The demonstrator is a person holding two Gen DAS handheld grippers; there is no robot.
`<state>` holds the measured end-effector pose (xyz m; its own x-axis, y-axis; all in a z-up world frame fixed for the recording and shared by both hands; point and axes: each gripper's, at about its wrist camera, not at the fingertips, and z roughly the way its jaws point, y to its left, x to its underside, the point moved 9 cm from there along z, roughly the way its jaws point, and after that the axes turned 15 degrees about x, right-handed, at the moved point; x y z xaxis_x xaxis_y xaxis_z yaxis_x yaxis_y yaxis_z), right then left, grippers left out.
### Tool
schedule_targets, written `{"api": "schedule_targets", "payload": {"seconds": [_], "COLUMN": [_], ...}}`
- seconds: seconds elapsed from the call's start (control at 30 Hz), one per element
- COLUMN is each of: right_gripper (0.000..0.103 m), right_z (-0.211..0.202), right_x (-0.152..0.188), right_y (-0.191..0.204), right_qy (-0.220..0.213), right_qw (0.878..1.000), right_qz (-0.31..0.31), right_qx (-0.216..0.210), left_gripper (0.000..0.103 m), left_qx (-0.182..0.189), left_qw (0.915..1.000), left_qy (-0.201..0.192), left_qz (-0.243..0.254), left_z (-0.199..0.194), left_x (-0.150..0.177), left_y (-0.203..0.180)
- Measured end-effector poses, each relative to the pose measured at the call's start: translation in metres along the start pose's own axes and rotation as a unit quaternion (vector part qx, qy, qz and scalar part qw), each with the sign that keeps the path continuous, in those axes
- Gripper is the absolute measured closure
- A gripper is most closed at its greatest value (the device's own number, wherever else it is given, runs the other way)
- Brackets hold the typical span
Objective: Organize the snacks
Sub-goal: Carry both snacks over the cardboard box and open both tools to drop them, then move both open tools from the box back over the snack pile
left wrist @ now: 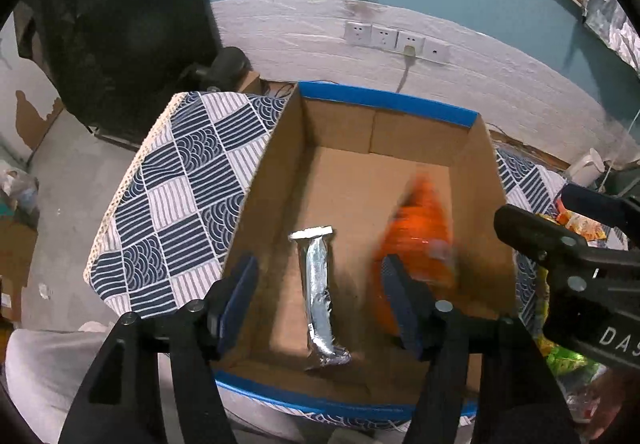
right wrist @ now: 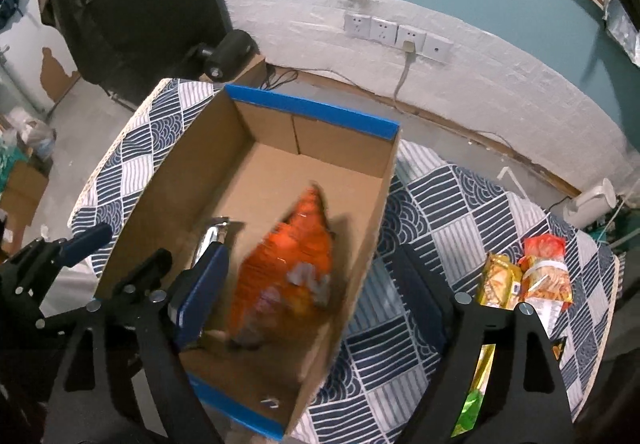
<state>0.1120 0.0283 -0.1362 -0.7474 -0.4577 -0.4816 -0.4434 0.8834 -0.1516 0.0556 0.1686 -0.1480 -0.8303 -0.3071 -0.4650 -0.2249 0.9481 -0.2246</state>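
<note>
A cardboard box (left wrist: pixel 384 103) with blue-taped rims stands on a table under a blue-and-white patterned cloth (left wrist: pixel 180 195). On the box floor lies a silver foil snack bar (left wrist: pixel 319 284). My left gripper (left wrist: pixel 320 268) hangs open above it, with the fingers wide on either side and off the bar. Right of the bar, inside the box (right wrist: pixel 312 111), an orange snack bag (right wrist: pixel 288 268) shows as a blur. My right gripper (right wrist: pixel 310 256) is open around the bag, and its pads stand clear of it. The bar's top end (right wrist: pixel 212 232) peeks out past the right gripper's left finger.
Loose snacks lie on the cloth right of the box: a yellow packet (right wrist: pixel 498 280), an orange-red packet (right wrist: pixel 546 272) and a green-gold one (right wrist: pixel 476 396) behind the right finger. Wall sockets (right wrist: pixel 396 31) and a black lamp (right wrist: pixel 228 51) lie beyond the table.
</note>
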Motion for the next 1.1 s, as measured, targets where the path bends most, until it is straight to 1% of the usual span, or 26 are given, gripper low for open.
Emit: {"api": "schedule_targets", "payload": {"seconds": [0.3, 0.5, 0.6, 0.8, 0.97, 1.1], "right_gripper": [0.018, 0.018, 0.018, 0.018, 0.018, 0.018], "right_z": [-0.009, -0.011, -0.011, -0.013, -0.013, -0.013], "right_x": [0.009, 0.024, 0.032, 0.06, 0.088, 0.109], "right_y": [-0.04, -0.073, -0.092, -0.132, -0.167, -0.194], "right_qy": [-0.002, 0.005, 0.004, 0.0, 0.014, 0.023], "right_qw": [0.999, 0.998, 0.998, 0.997, 0.995, 0.992], "right_qz": [0.038, 0.064, 0.067, 0.074, 0.094, 0.111], "right_qx": [-0.006, 0.002, 0.016, 0.034, 0.041, 0.046], "left_gripper": [0.036, 0.036, 0.036, 0.035, 0.035, 0.035], "left_qx": [0.018, 0.031, 0.036, 0.054, 0.074, 0.075], "left_qw": [0.9996, 0.9989, 0.9983, 0.9963, 0.9932, 0.9903], "left_qy": [0.002, 0.009, 0.015, 0.026, 0.042, 0.05], "left_qz": [0.024, 0.036, 0.043, 0.061, 0.078, 0.106], "left_z": [-0.003, 0.0, 0.003, 0.008, 0.015, 0.019], "left_x": [0.002, 0.005, 0.006, 0.012, 0.022, 0.03], "left_y": [-0.031, -0.054, -0.069, -0.101, -0.138, -0.164]}}
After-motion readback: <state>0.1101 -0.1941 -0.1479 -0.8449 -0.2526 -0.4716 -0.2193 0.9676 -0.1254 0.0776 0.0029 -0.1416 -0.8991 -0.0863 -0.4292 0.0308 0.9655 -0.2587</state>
